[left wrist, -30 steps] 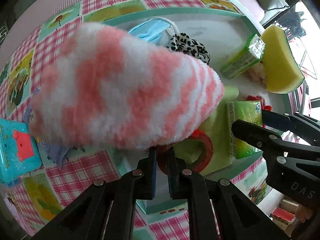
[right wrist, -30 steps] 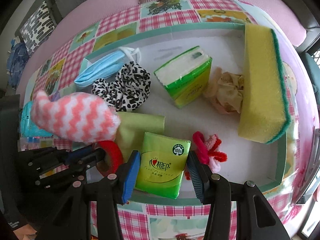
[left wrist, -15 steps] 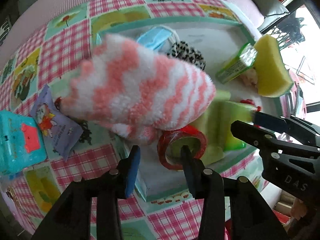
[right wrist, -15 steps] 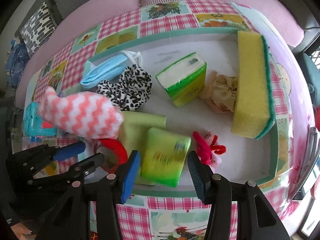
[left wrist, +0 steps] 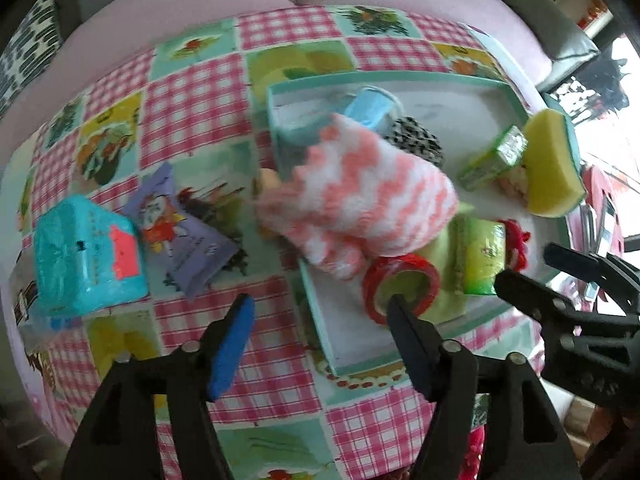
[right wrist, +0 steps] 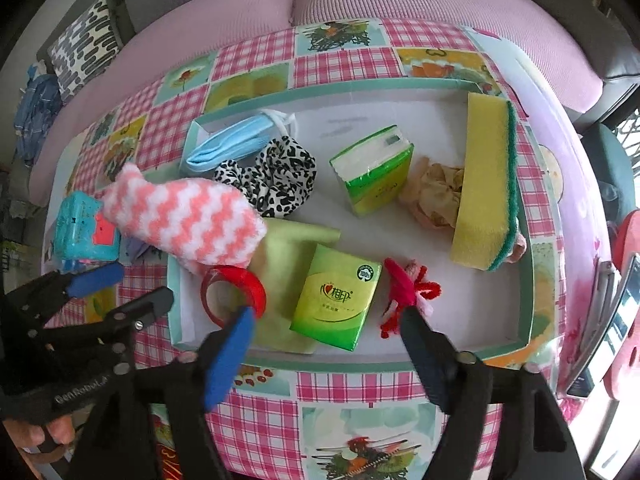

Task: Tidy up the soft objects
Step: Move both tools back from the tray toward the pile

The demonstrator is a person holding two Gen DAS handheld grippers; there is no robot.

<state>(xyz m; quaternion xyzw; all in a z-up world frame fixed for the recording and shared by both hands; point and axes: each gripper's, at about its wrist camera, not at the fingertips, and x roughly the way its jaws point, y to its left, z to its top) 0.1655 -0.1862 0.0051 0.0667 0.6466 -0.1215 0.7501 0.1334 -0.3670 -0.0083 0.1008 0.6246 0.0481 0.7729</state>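
Both tools stand with jaws spread and nothing between the pads. Left gripper (left wrist: 316,344) hangs over the near-left corner of the tray (right wrist: 400,360); its jaws have just been opening, and the pink-and-white fuzzy sock (left wrist: 360,196) lies free beyond them. Right gripper (right wrist: 324,340) hangs over the tray's near rim; its jaws have likewise just been opening, and the green tissue pack (right wrist: 336,300) lies flat on the tray floor ahead of them, not pinched.

Sock position: draped across the tray's left wall, toe end inside and resting by the red tape roll (right wrist: 234,288) and the green cloth (right wrist: 288,248), cuff end hanging outside over the tablecloth.

Farther in: red-and-pink pipe-cleaner piece (right wrist: 408,292), leopard-print scrunchie (right wrist: 276,180), second tissue pack (right wrist: 374,176), crumpled beige paper (right wrist: 436,196), yellow sponge (right wrist: 486,184), blue face mask (right wrist: 236,144). Outside the tray, left: teal packet (left wrist: 84,256) and purple sachet (left wrist: 180,236).

Judgement: release step, two items just deposited. Next move likely calls for nudging the sock fully inside, then collecting the outlying packets if they count as soft.
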